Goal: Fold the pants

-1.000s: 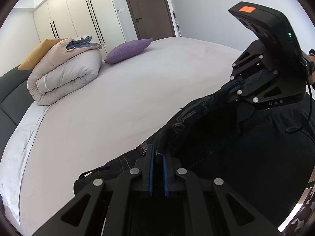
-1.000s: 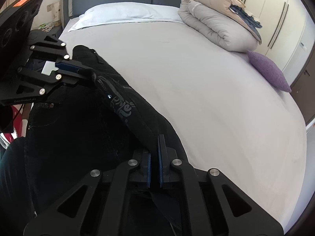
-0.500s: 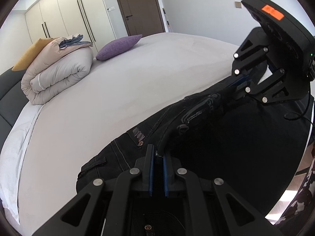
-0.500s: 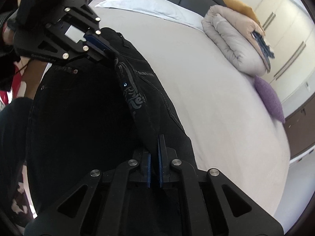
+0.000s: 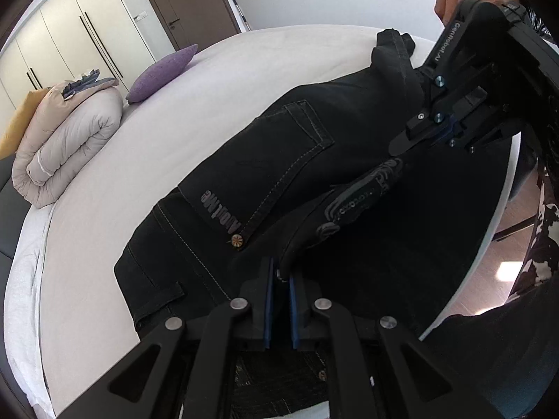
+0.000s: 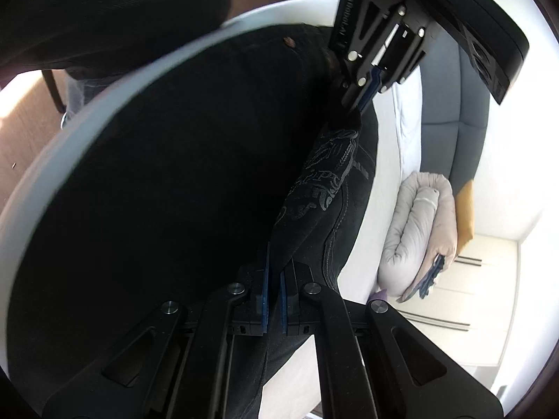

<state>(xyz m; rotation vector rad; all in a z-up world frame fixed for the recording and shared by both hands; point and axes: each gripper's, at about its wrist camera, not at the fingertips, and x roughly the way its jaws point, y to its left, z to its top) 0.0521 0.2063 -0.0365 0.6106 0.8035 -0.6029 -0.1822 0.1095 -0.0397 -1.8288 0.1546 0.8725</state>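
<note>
**Black jeans stretched over a pale bed, pinched at both ends**

The black jeans [image 5: 279, 160] lie across the near part of the bed [image 5: 104, 181], back pocket [image 5: 265, 174] upward with pale stitching and a printed label; one printed edge of the fabric is lifted off the sheet and runs taut between the two grippers. The left gripper [image 5: 278, 279] is clenched on that edge, its blue pads pressed against the cloth; the right gripper [image 6: 274, 272] grips the other end of the same strip in the same way, and appears in the left view at the upper right [image 5: 429, 132].

The bed is covered in a smooth off-white sheet; toward its far side sits a rolled beige duvet [image 5: 66, 146] with a mustard cushion [image 5: 17, 125] behind it, and just beside it a purple pillow [image 5: 160, 73]. A grey padded headboard [image 6: 450, 111] rises behind the bed. Beyond stand cream wardrobe doors [image 5: 70, 38] with long dark handles, a brown door [image 5: 188, 3] and a plain white wall — wooden floor [image 5: 517, 255] shows past the bed's edge.
</note>
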